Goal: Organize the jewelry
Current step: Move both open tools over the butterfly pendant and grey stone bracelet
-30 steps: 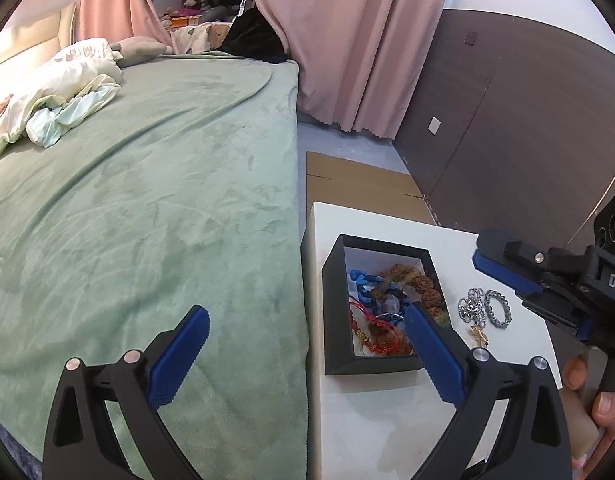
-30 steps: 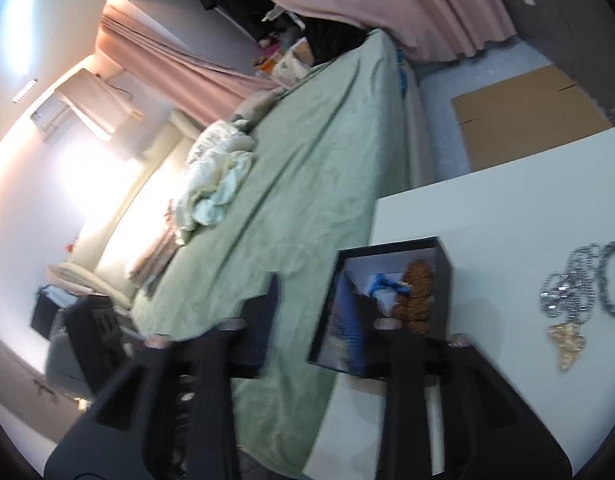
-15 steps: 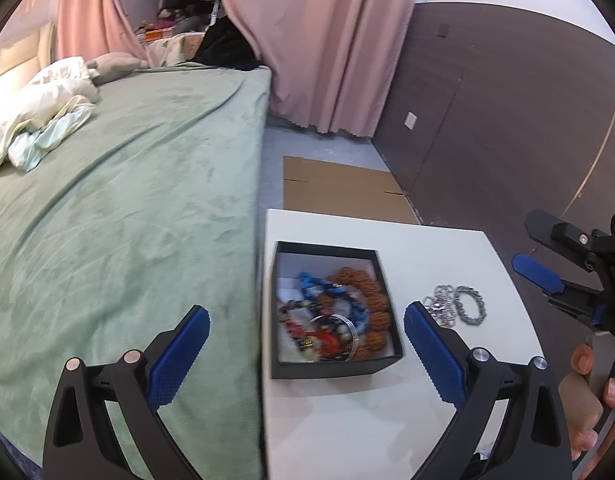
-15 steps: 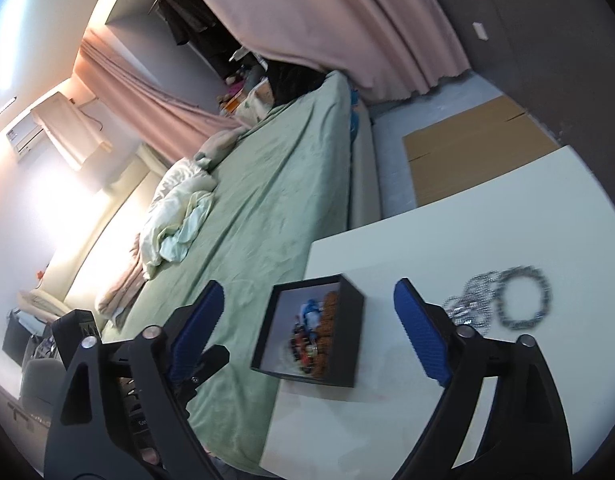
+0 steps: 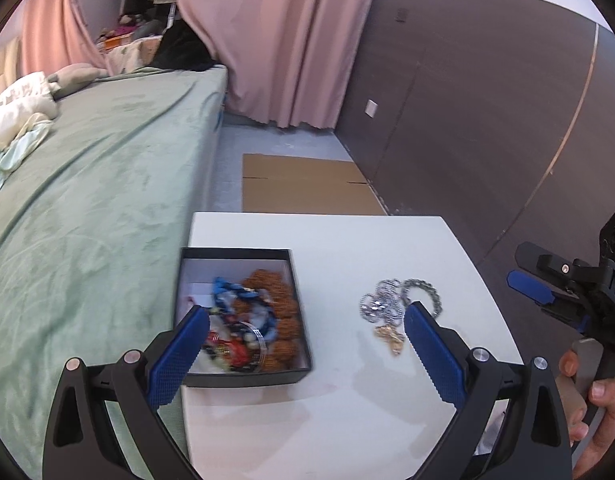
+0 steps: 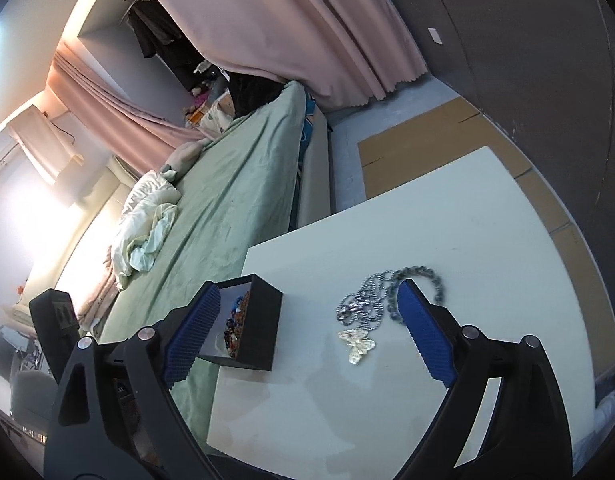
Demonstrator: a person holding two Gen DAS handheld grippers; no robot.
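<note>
I hold my left gripper (image 5: 303, 344) over the white table (image 5: 347, 240), its blue pads spread wide with nothing between them. My right gripper (image 6: 307, 334) is spread wide too — its jaws have just been opening, and nothing is pinched in them. Its blue tips show at the right edge of the left wrist view, above my right hand (image 5: 595, 408) on the handle.

The black box (image 5: 243, 378) sits at the table's left edge, next to the green bed (image 5: 87, 200), and is filled with a tangle of beads — brown, blue and red. To its right, apart from it on the bare tabletop, lies the silver chain (image 6: 367, 300) with a pale butterfly pendant (image 6: 357, 345), and a darker link bracelet (image 6: 425, 276) touching it. Flat cardboard (image 5: 307, 184) lies on the floor beyond the table.
</note>
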